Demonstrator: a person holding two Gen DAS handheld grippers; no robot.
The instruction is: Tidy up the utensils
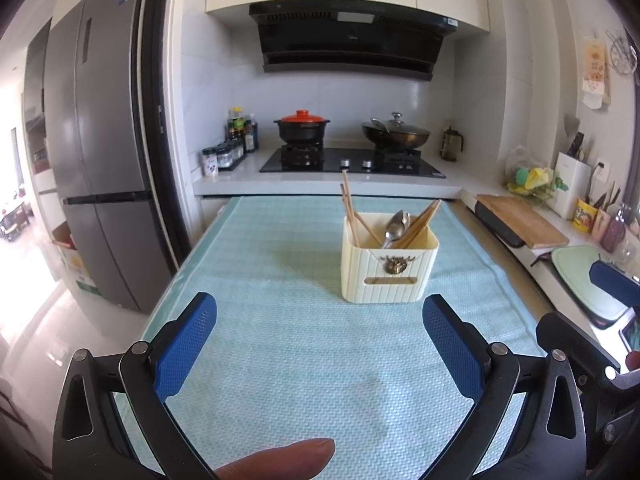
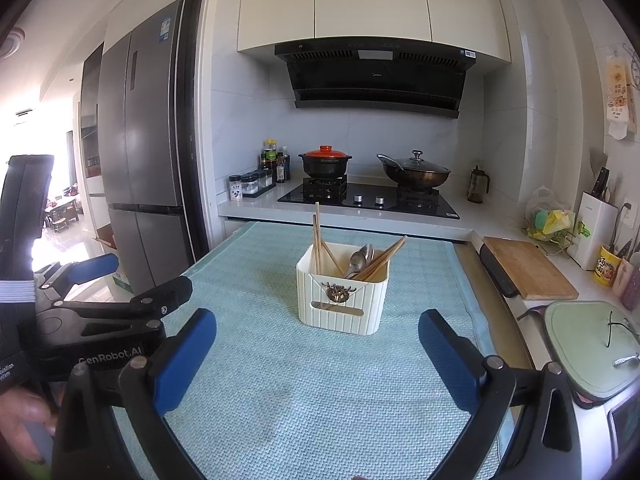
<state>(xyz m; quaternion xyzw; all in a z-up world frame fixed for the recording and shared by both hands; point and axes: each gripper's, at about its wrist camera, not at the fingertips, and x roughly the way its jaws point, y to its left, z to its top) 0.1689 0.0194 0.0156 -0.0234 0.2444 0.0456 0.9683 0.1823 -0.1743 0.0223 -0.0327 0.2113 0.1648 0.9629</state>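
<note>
Nearby, stove [image 1: 352, 162], cutting board [image 1: 520, 220], fridge [image 1: 100, 160]

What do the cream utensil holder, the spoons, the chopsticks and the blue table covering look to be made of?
Utensil holder: likely moulded plastic, matte cream, with ribbed walls and a brassy ornament. Spoons: metal, probably stainless steel, judging by the grey reflective bowls. Chopsticks: wood or bamboo, tan and dull. Table covering: woven cloth, light blue, with a waffle-like texture.

Ribbed, probably plastic holder [image 1: 389, 272] (glossy metal spoon [image 1: 396, 226]) on woven cloth [image 1: 280, 320].
</note>
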